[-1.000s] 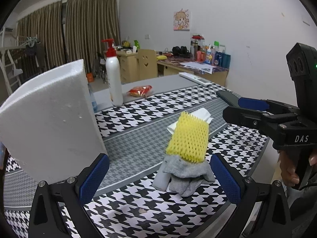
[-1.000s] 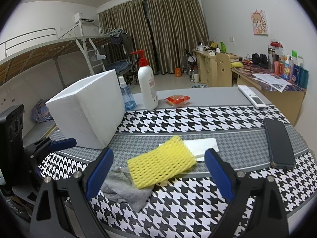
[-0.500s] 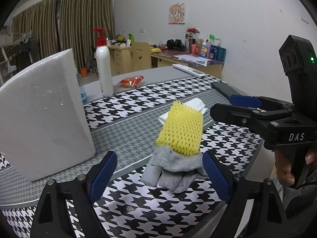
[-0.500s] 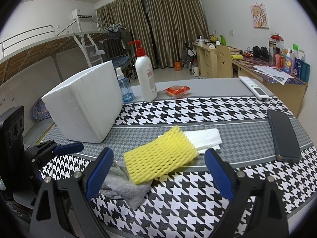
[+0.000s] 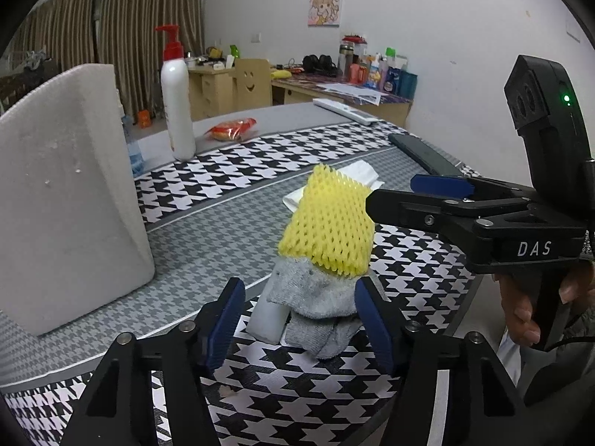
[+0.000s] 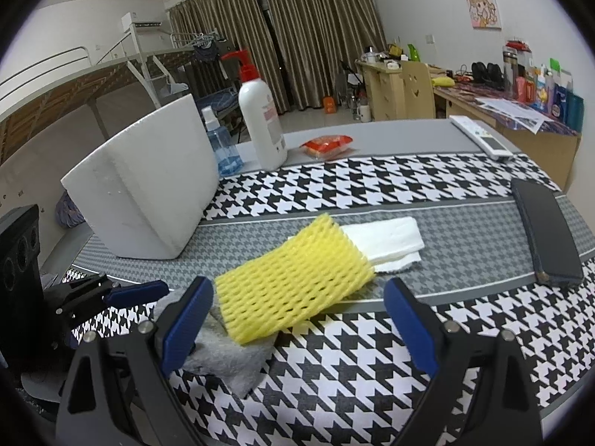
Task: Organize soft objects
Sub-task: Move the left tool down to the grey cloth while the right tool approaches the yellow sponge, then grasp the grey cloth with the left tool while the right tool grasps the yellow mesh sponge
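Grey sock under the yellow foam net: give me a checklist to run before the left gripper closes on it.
1. Left gripper open: ok, fingers spread apart.
2. Grey sock lined up between those fingers: ok.
3. Sock free to lift: not ok, the yellow foam net lies across its far end.
4. Small white block beside the sock stays out of the grasp: cannot tell, it sits inside the finger span.
5. Right gripper clear of the left: ok, it is open and apart, straddling the net.
6. White foam box out of the way: ok, off to the left.
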A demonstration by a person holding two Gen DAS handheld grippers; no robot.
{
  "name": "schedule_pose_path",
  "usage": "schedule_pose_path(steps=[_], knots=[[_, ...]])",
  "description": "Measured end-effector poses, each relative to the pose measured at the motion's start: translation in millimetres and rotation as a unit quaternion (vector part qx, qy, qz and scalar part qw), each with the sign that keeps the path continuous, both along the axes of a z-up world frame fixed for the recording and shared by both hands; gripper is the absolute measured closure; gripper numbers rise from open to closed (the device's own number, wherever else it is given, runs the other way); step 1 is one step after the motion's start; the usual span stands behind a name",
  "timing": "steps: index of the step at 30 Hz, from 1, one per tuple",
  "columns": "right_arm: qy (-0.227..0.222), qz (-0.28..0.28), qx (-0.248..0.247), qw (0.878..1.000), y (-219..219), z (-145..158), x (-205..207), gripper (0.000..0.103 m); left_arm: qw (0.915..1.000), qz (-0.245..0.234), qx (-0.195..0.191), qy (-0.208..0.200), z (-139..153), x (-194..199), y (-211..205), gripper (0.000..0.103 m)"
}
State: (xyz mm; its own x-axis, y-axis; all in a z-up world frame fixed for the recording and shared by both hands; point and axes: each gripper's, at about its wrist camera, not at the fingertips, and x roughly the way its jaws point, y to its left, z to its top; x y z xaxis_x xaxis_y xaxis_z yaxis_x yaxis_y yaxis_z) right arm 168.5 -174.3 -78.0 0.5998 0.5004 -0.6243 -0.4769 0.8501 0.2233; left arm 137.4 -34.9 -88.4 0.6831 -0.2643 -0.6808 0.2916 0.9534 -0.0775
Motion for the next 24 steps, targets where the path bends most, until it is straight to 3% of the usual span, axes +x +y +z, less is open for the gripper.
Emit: schedule_pose_path(steps=[20, 24], knots=[[0.039, 0.013, -0.003, 0.999, 11, -18, 16, 0.008, 0.9991, -0.022, 0.005, 0.035, -14, 6, -6, 0.068], [0.048, 0.020, 0.000, 0.999, 13, -20, 18, 0.021, 0.9991, -0.022, 0.006, 0.037, -14, 7, -5, 0.073]])
